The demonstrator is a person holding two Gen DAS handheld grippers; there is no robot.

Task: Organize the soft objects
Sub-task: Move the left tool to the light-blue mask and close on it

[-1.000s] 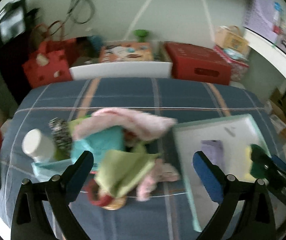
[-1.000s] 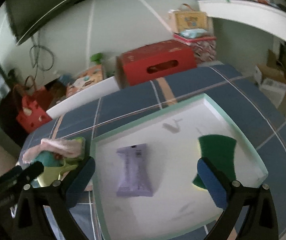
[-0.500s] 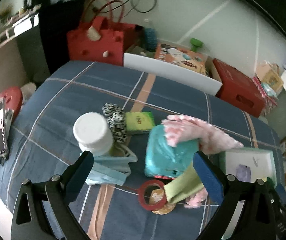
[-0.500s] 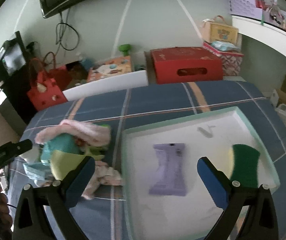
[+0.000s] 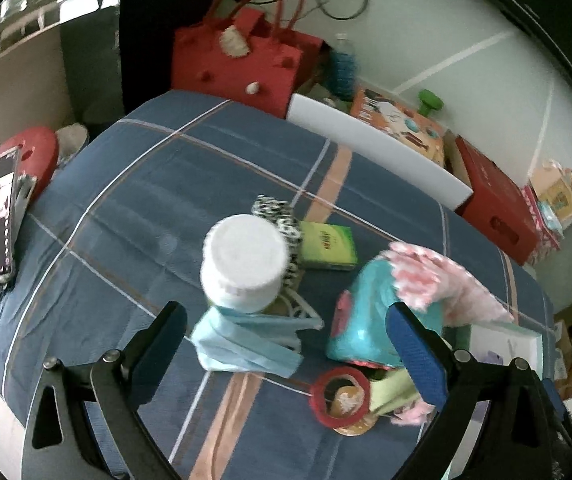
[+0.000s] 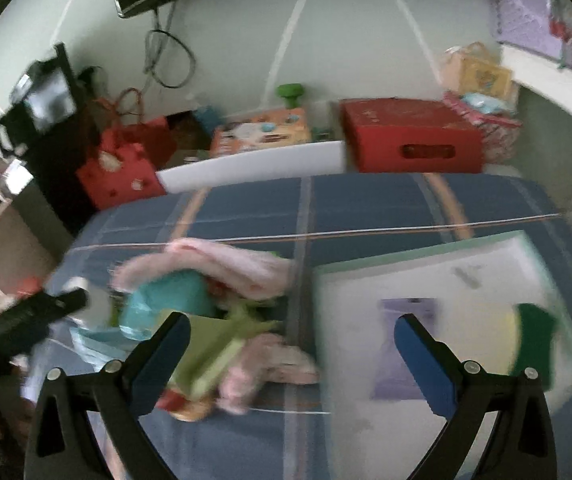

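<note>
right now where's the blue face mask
In the left wrist view the blue face mask lies on the plaid cloth, between the open fingers, at the foot of the white-capped bottle, left of the teal pouch.

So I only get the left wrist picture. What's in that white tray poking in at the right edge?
Observer: A purple packet lies flat in the tray.
Visitor: Anything else in there?
Observer: A green sponge with a yellow side, near the tray's right rim.
Visitor: And the other tool, is it holding something?
Observer: No. The right gripper has its jaws wide open with nothing gripped, over the tray's left rim.
</note>
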